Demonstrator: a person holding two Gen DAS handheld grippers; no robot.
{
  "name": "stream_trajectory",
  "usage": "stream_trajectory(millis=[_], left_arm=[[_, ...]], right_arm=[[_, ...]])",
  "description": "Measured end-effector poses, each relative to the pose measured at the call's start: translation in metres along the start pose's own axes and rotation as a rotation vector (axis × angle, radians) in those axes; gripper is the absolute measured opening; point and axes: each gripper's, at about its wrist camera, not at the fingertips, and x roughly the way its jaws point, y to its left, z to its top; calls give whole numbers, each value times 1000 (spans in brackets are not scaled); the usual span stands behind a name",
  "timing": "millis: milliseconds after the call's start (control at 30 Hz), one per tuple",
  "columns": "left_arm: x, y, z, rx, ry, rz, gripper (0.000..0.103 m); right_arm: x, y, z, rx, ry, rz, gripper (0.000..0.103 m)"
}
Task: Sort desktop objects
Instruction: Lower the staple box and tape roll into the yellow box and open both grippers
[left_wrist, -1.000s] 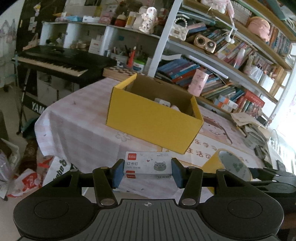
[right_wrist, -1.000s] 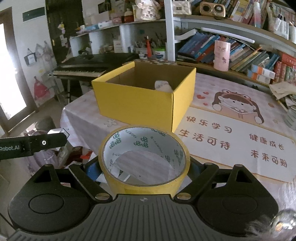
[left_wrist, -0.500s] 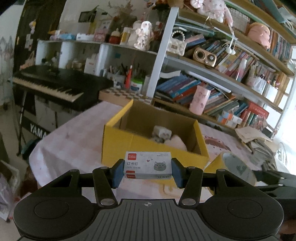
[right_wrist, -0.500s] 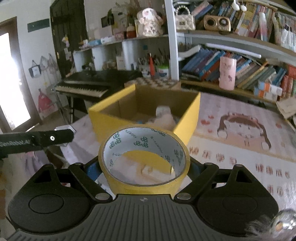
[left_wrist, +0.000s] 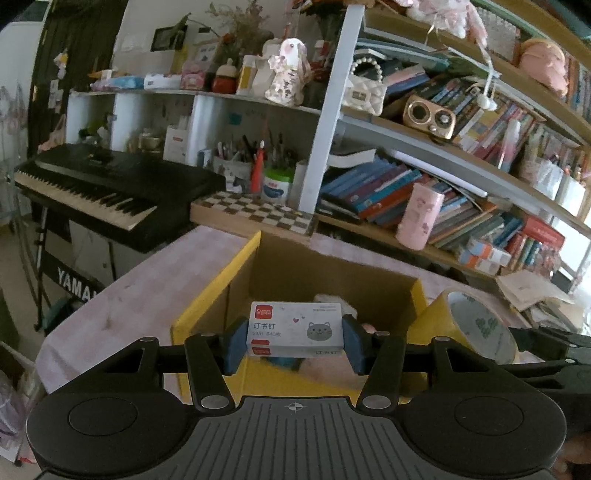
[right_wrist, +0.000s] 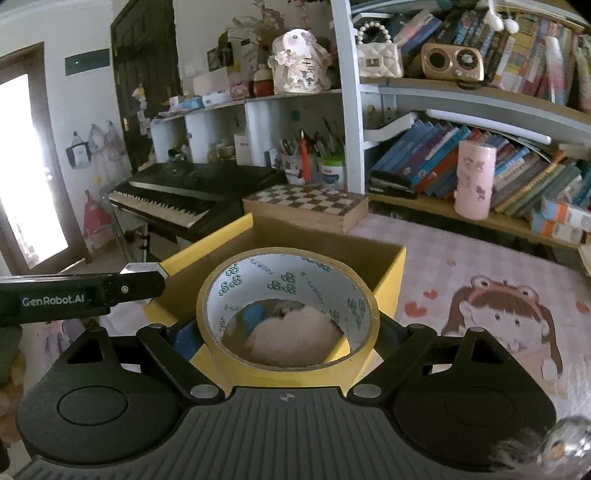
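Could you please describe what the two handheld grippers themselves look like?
Both the left gripper and the right gripper are matte black plastic with ribbed bases, round side discs, silver pivot screws and blue finger pads. White "GenRobot.AI" lettering marks the left one's side.

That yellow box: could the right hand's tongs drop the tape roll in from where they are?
Probably yes. The right tongs hold the tape roll over the yellow box, whose top is open. Nothing lies between them; a pink fluffy thing sits inside, leaving room.

a table under a pink cartoon-print cloth (right_wrist: 461, 266) carries an open yellow cardboard box (right_wrist: 391, 284) and a checkered board box (right_wrist: 306, 206)
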Motion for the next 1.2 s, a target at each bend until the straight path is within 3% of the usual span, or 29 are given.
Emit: stream_trajectory(millis=[233,367,633,900,1100,1167,1200], left_arm=[[44,-7,12,45,53,36,53],[70,-10,13,82,103,40,53],[128,-4,20,133,278,40,53],[148,-7,26,166,342,6,53],[157,-13,27,199,370,-17,55],[157,-13,28,193,365,-21,60],[156,-12,29,192,356,-16,68]], right_arm=[[39,-24,27,-43,-10,-1,88],[63,-34,38,-80,26,22,88],[101,-30,35,-241,130,68,88],[132,-26,27,-376,240,80,88],[142,-24,27,-438,255,80,89],[144,-24,26,-444,254,80,89],[145,-23,26,-442,254,81,89]])
